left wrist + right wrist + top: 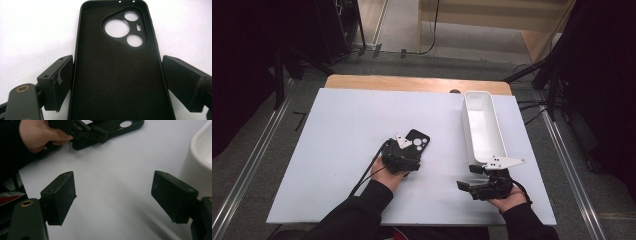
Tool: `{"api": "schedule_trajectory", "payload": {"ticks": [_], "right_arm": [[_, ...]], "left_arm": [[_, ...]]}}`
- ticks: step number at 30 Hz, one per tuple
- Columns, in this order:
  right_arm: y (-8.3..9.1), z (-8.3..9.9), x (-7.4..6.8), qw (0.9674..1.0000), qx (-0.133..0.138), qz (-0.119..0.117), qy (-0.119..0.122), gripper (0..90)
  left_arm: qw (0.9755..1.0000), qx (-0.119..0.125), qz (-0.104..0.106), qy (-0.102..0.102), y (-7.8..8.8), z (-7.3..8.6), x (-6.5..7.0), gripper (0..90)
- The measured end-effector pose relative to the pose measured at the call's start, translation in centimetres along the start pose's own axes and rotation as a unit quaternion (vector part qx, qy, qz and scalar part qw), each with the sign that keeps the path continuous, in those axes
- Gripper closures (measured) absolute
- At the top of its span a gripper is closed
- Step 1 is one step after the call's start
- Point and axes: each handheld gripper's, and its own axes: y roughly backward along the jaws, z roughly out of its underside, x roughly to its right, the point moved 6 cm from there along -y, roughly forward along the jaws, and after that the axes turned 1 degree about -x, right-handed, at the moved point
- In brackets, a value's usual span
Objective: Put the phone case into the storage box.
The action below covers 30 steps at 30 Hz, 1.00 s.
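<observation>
Phone case [117, 75] — black, lying flat with its inside facing up — is resting on the white table [342, 165], a little left of the middle. In the high view the case [418, 141] is sticking out from the left gripper [404, 156] toward about 1 o'clock, with its camera cut-outs at the far end. In the left gripper view the case is lying between the two black jaws: the left pad is standing just at the long edge of the case, maybe touching it, while the right pad is standing a little apart from the other edge. So the jaws are not pressing on the case; they are spread around it.

The right gripper [472, 185] is hovering near the front right part of the table, at about 4 o'clock from the case and well apart from it. Its jaws are standing wide apart with only bare table between them. A white bin [482, 125] is standing just beyond it, at 12 o'clock from that gripper.
</observation>
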Motion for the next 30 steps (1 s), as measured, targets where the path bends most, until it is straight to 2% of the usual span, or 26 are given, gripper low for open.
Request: {"api": "schedule_trajectory", "payload": {"ticks": [6,10,12,15,21,30], "right_arm": [[0.0,-0.1,0.1,1.0,0.003,0.001,0.003,18.1],[0.1,-0.1,0.1,1.0,0.004,0.0,0.002,18.1],[0.1,-0.1,0.1,1.0,0.006,0.002,0.002,18.2],[0.2,-0.2,0.1,1.0,0.007,0.003,0.0,18.2],[0.1,-0.4,0.0,0.9999,0.009,0.005,0.002,18.2],[0.0,-0.9,-0.3,0.9999,0.011,0.007,0.006,18.2]], "left_arm": [[1.0,0.0,0.006,0.004,0.1,-0.1,-0.1,13.6],[0.9997,0.0,0.017,0.019,0.2,-0.2,-0.3,14.0],[0.9996,-0.001,0.02,0.019,0.4,-0.4,-0.4,14.0],[0.9993,0.008,0.028,0.025,0.8,-0.8,-0.3,14.1],[0.999,0.016,0.038,0.016,1.6,-1.4,-0.4,14.2],[0.9973,0.043,0.055,0.021,3.3,-2.7,-0.5,14.2]]}}
